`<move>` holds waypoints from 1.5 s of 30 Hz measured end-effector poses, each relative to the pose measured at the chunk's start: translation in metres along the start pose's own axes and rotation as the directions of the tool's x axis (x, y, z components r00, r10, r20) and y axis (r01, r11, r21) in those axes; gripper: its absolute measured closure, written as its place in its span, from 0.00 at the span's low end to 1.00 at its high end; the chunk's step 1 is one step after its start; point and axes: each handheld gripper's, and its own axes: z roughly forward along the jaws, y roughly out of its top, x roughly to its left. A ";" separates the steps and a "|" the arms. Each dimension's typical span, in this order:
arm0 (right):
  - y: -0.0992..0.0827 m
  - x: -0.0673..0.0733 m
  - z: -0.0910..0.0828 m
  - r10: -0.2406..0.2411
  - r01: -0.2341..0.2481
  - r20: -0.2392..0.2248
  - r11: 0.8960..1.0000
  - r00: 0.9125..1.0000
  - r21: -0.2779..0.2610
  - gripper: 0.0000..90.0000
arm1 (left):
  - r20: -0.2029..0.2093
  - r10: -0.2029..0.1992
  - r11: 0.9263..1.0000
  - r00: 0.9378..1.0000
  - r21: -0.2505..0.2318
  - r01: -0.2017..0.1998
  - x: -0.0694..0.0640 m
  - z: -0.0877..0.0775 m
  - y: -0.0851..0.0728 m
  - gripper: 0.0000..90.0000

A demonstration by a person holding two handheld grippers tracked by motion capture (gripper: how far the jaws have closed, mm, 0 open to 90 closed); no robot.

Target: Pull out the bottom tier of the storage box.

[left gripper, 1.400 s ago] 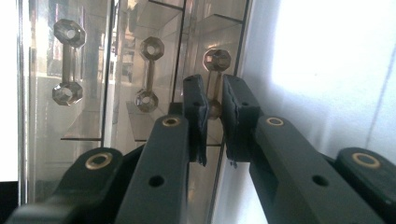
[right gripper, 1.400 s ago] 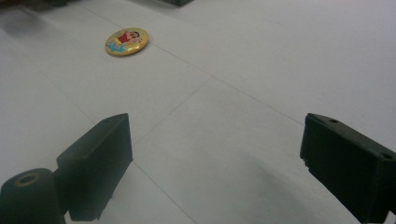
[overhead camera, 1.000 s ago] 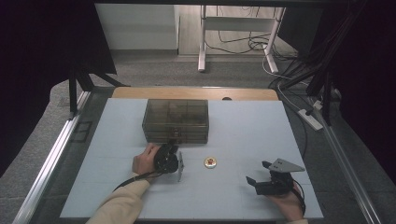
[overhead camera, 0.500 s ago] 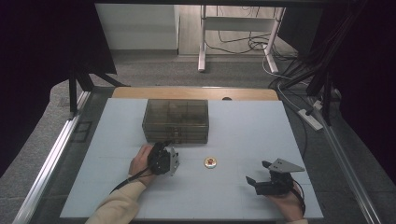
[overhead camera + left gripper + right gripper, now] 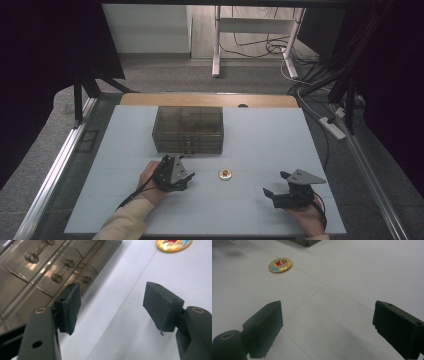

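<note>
A smoky transparent drawer box (image 5: 187, 129) stands at the middle of the white table. A small round yellow cartoon badge (image 5: 225, 174) lies flat in front of it. My left gripper (image 5: 188, 178) hovers just before the box's lower drawers, left of the badge. Its jaws have just been opening and nothing is between them. In the left gripper view the left gripper (image 5: 112, 302) stands open over bare table, with the drawer knobs (image 5: 58, 278) at upper left and the badge (image 5: 174, 243) at the top edge. My right gripper (image 5: 328, 315) rests open at the front right, and the badge (image 5: 280, 265) lies ahead of it.
The white mat (image 5: 260, 130) covers the table, with a wooden strip (image 5: 210, 99) along its far edge. Metal rails (image 5: 60, 165) run down both sides. Cables and a power strip (image 5: 334, 127) lie off the right side. A frame stand (image 5: 252, 30) is on the floor beyond.
My left gripper has drawn slightly back and up from the box front, and its jaws have spread wider. The right gripper and the badge have stayed put.
</note>
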 end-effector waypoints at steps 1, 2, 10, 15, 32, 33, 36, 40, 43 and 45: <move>0.000 0.000 0.000 -0.001 0.001 0.001 1.000 1.000 0.000 0.10 | 0.013 -0.020 1.000 1.000 0.000 0.020 0.001 -0.001 -0.001 0.35; 0.000 0.000 0.000 -0.002 0.002 0.001 1.000 1.000 0.000 0.10 | 0.027 -0.036 0.999 0.999 0.002 0.036 0.002 -0.002 -0.001 0.34; 0.003 0.001 0.000 -0.003 0.003 0.004 1.000 1.000 -0.011 0.10 | 0.139 -0.132 0.991 0.981 -0.007 0.134 0.009 -0.013 -0.006 0.32; 0.006 0.001 0.000 -0.014 0.014 0.000 1.000 1.000 -0.015 0.10 | 0.170 -0.183 0.983 0.968 0.016 0.183 0.016 -0.018 -0.007 0.31; 0.041 0.010 0.020 -0.054 0.052 -0.040 0.997 0.998 -0.053 0.12 | 0.189 -0.280 0.960 0.941 0.034 0.279 0.037 -0.029 -0.016 0.29; 0.043 0.012 0.022 -0.059 0.057 -0.040 0.997 0.997 -0.052 0.12 | 0.189 -0.280 0.960 0.941 0.037 0.279 0.038 -0.029 -0.017 0.29; 0.046 0.014 0.027 -0.062 0.060 -0.052 0.997 0.997 -0.050 0.12 | 0.199 -0.286 0.958 0.937 0.041 0.284 0.039 -0.028 -0.017 0.28; 0.052 0.018 0.035 -0.063 0.060 -0.070 0.997 0.996 -0.046 0.13 | 0.201 -0.295 0.956 0.934 0.052 0.290 0.041 -0.027 -0.019 0.28; 0.055 0.022 0.040 -0.071 0.068 -0.078 0.997 0.994 -0.045 0.13 | 0.205 -0.299 0.954 0.932 0.056 0.294 0.042 -0.026 -0.020 0.28; 0.056 0.023 0.042 -0.071 0.068 -0.081 0.997 0.994 -0.041 0.13 | 0.206 -0.300 0.954 0.932 0.061 0.294 0.043 -0.026 -0.020 0.28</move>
